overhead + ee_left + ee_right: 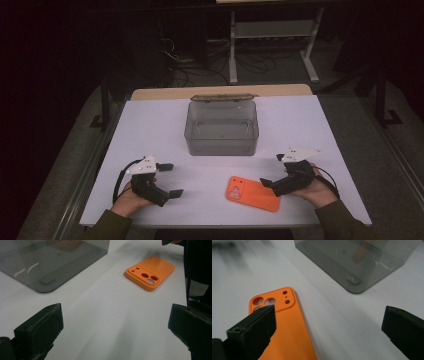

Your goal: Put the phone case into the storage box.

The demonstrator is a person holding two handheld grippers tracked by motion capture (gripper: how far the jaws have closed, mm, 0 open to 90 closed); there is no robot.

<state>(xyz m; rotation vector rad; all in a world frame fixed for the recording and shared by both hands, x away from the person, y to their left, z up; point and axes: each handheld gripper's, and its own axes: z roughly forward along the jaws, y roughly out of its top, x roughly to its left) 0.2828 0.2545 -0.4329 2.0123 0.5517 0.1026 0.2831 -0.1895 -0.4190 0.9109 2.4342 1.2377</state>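
White tabletop under orange phone case, perhaps dim room beyond.

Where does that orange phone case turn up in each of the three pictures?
High view: the phone case lies on the white table near its front edge, right of centre, beside the right gripper.
Left gripper view: upper right, flat on the table, camera cutouts facing the lens.
Right gripper view: lower left, partly behind one jaw.
Shared landmark: the clear grey box.

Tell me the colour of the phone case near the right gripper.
Orange, the phone case shows best in the left gripper view, lying by the right gripper.
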